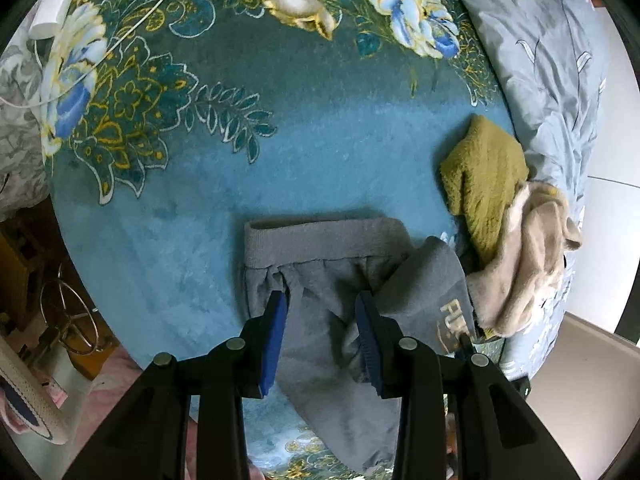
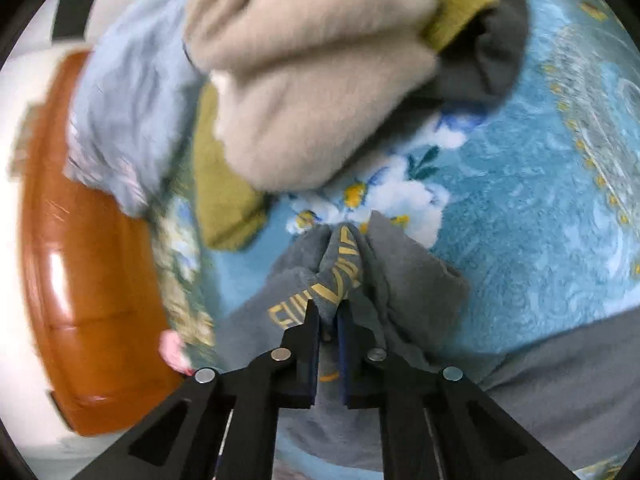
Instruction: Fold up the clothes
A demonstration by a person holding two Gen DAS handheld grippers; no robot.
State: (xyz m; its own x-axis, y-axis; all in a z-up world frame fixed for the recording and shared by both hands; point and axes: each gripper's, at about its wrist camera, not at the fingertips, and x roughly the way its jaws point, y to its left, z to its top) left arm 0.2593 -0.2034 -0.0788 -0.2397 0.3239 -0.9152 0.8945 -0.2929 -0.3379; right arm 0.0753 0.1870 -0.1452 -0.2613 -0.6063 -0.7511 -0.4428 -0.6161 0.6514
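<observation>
While the grey trousers [image 1: 320, 280] lie on the blue floral bed [image 1: 320, 140], the left claw [image 1: 322, 316] hangs spread over them and the right claw [image 2: 329, 320] pinches a bunched fold; olive [image 1: 484, 176] and beige [image 1: 524, 256] garments sit nearby.

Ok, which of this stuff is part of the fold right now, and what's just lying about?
In the job:
grey trousers
right tongs, shut on them
left tongs, over them

Lying about:
olive knit
beige fleece
white cable
</observation>
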